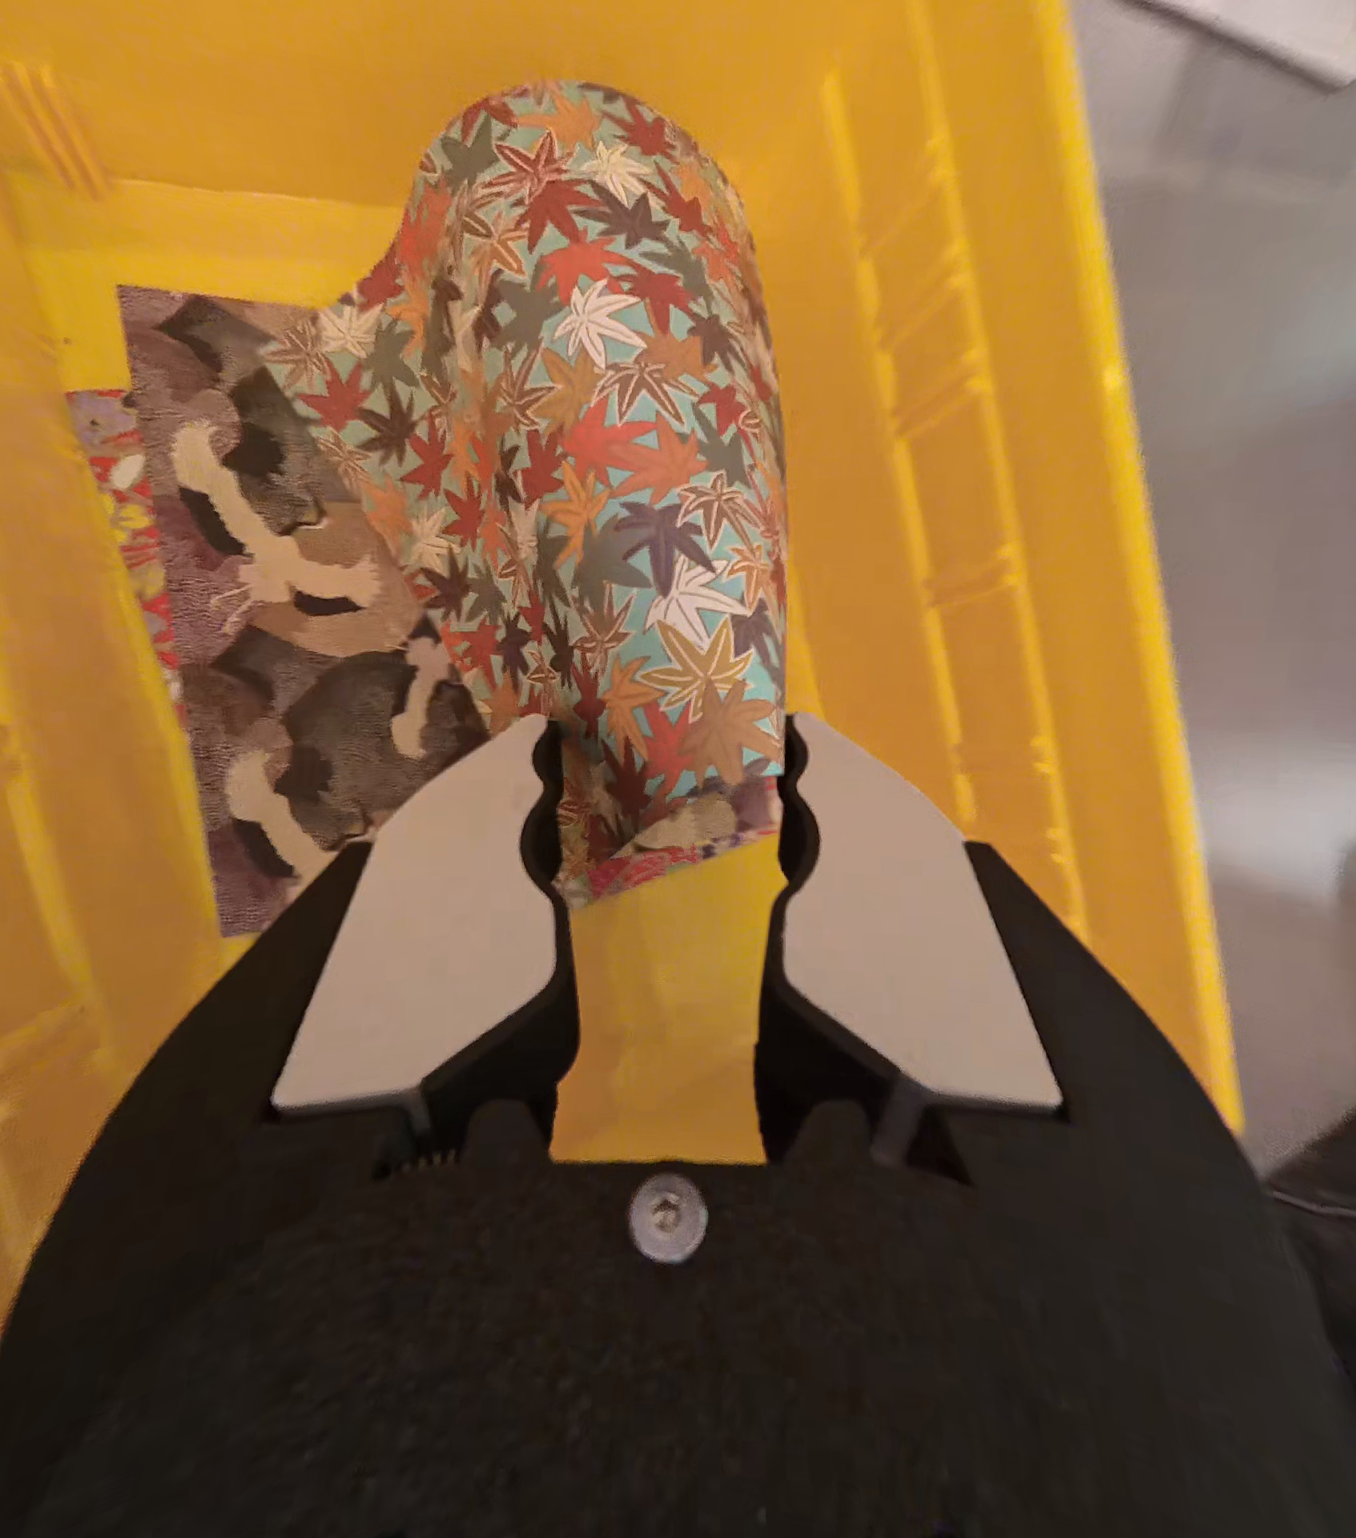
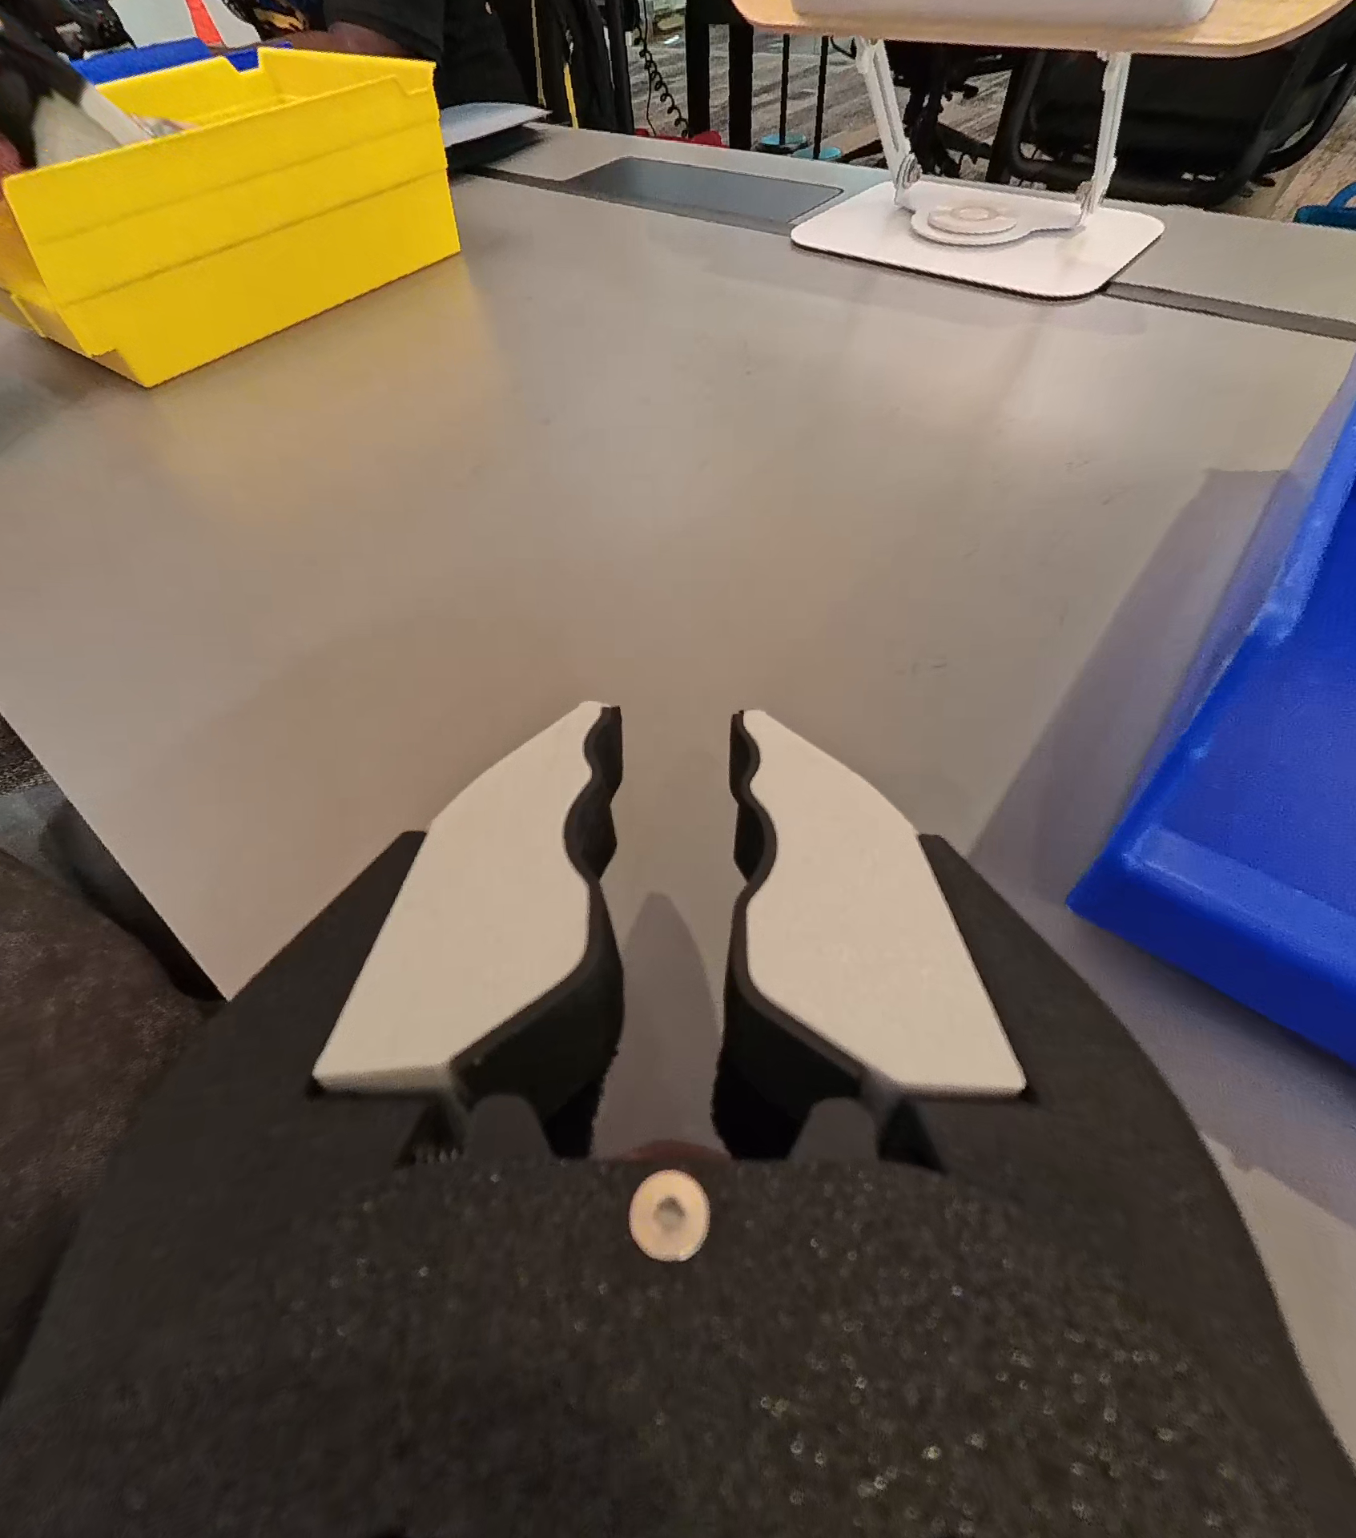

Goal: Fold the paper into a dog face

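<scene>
Paper printed with maple leaves in red, orange, brown and white on a teal ground (image 1: 599, 433) sits inside the yellow plastic bin (image 1: 949, 416), bowed up into an arch above the other sheets. Its near edge lies between the fingers of my left gripper (image 1: 664, 732), whose jaws stand apart; I cannot tell whether either finger touches it. Beneath lies a grey-and-cream patterned sheet (image 1: 275, 582), and under that a red-patterned sheet (image 1: 117, 466) shows at the edge. My right gripper (image 2: 676, 722) hovers over the grey tabletop (image 2: 658, 466), jaws parted, holding nothing. From that view, the yellow bin (image 2: 241, 250) is at far left, a blue plastic bin (image 2: 1307, 791) at right, and a white stand base (image 2: 982, 241) beyond.
</scene>
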### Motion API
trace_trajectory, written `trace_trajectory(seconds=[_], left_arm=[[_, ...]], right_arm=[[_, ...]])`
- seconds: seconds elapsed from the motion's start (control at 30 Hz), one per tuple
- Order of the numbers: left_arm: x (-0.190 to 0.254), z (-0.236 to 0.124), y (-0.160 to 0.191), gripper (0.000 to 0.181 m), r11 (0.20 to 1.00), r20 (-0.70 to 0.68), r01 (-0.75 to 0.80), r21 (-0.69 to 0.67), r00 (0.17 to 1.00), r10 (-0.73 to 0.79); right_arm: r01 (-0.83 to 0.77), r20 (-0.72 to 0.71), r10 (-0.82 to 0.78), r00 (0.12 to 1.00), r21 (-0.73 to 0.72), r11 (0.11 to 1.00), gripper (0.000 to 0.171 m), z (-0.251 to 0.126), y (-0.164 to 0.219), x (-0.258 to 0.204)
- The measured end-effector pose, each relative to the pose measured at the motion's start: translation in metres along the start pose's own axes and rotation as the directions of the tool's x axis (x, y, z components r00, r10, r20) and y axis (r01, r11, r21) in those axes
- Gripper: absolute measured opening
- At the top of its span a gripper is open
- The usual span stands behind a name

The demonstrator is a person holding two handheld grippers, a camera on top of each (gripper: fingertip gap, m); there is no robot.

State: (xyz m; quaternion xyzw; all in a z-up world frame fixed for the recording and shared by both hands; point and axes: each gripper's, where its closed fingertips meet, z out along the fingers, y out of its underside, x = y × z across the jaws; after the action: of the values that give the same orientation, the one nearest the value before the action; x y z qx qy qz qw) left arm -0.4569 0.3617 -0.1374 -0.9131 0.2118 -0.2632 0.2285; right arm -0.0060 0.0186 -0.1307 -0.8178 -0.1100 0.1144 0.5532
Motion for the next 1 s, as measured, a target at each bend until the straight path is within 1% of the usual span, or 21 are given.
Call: trace_trajectory(seconds=[0.1, 0.17, 0.23, 0.3, 0.37, 0.43, 0.47, 0.57, 0.63, 0.73, 0.83, 0.93, 1.0], left_arm=[[0.021, -0.016, -0.007, 0.051, 0.997, -0.152, 0.048, 0.054, 0.988, -0.04], [0.041, -0.031, -0.014, 0.051, 0.992, -0.275, 0.082, 0.099, 0.96, -0.052], [0.063, -0.049, -0.021, 0.051, 0.985, -0.38, 0.093, 0.144, 0.924, -0.031], [0.084, -0.066, -0.027, 0.051, 0.98, -0.441, 0.08, 0.185, 0.898, 0.009], [0.098, -0.078, -0.031, 0.051, 0.975, -0.443, 0.051, 0.218, 0.895, 0.052], [0.104, -0.083, -0.033, 0.048, 0.973, -0.399, 0.009, 0.232, 0.913, 0.087], [0.102, -0.082, -0.033, 0.047, 0.972, -0.347, -0.02, 0.235, 0.932, 0.103], [0.08, -0.076, -0.03, 0.053, 0.965, -0.097, -0.154, 0.214, 0.979, 0.178], [0.064, -0.069, -0.025, 0.058, 0.953, 0.04, -0.254, 0.164, 0.967, 0.251], [0.041, -0.053, -0.015, 0.061, 0.921, 0.145, -0.38, 0.083, 0.919, 0.366], [0.022, -0.032, 0.003, 0.071, 0.875, 0.177, -0.483, -0.041, 0.858, 0.482], [0.017, -0.012, 0.014, 0.077, 0.868, 0.146, -0.482, -0.118, 0.857, 0.495], [0.017, 0.0, 0.019, 0.085, 0.855, 0.136, -0.491, -0.164, 0.848, 0.513]], right_arm=[[0.004, 0.001, -0.004, 1.0, -0.001, 1.0, 0.024, 0.0, 0.0, -0.001], [0.006, 0.002, -0.006, 1.0, -0.002, 1.0, 0.024, 0.0, 0.0, -0.001], [0.01, 0.001, -0.01, 1.0, -0.003, 1.0, 0.024, 0.0, 0.0, -0.002], [0.013, 0.001, -0.013, 1.0, -0.005, 1.0, 0.024, 0.0, 0.0, -0.003], [0.017, 0.001, -0.017, 1.0, -0.006, 1.0, 0.024, 0.0, 0.001, -0.003], [0.019, 0.002, -0.019, 1.0, -0.009, 1.0, 0.024, 0.0, 0.001, -0.003], [0.019, 0.002, -0.019, 1.0, -0.011, 1.0, 0.024, -0.001, 0.002, -0.003], [0.019, 0.003, -0.019, 1.0, -0.008, 1.0, 0.024, -0.002, 0.002, -0.003], [0.017, 0.004, -0.017, 1.0, -0.01, 1.0, 0.024, -0.003, 0.002, -0.003], [0.01, 0.009, -0.01, 1.0, -0.008, 1.0, 0.024, -0.003, 0.002, -0.003], [0.009, 0.011, -0.009, 1.0, -0.015, 1.0, 0.024, -0.002, 0.003, -0.003], [0.013, 0.009, -0.013, 1.0, -0.017, 1.0, 0.024, -0.001, 0.003, -0.003], [0.017, 0.01, -0.017, 1.0, -0.022, 1.0, 0.024, 0.0, 0.004, -0.004]])
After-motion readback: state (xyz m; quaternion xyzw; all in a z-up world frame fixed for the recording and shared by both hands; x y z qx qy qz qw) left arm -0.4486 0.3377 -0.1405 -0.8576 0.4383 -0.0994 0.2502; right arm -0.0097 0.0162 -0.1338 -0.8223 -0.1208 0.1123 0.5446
